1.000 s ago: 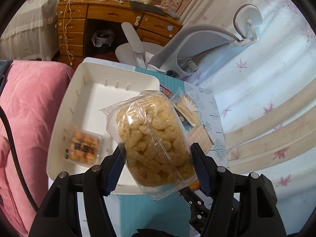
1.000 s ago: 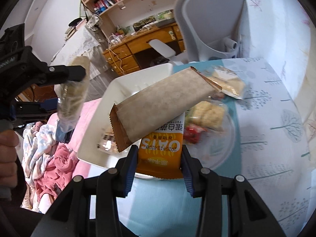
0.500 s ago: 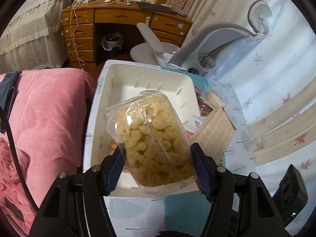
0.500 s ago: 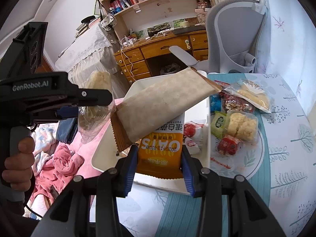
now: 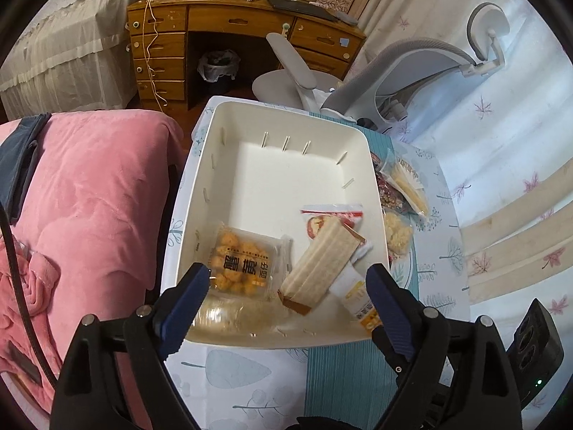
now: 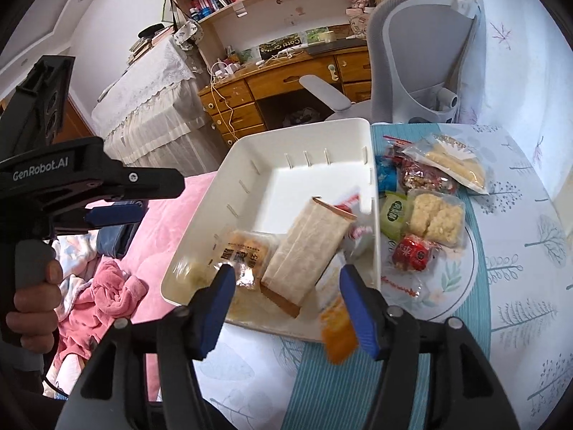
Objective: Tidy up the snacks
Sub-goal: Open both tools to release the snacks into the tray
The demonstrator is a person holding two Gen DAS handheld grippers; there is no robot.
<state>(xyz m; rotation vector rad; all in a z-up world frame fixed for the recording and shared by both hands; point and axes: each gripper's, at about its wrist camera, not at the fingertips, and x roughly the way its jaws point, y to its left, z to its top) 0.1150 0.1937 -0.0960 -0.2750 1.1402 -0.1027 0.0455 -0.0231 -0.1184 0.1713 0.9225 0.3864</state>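
A white bin stands on the table. In it lie a clear pack of orange-yellow bites, a brown paper packet, a blurred orange oat bar at the near rim, a red-and-white pack and a bag of puffed corn snacks by the near wall. My left gripper is open and empty above the bin's near edge. My right gripper is open and empty too.
A plate right of the bin holds several wrapped snacks. A pink quilt lies left of the table. A grey office chair and a wooden desk stand behind.
Both grippers have opened. The puffed snack bag has dropped from the left gripper into the bin. The brown packet and oat bar have dropped from the right gripper into the bin.
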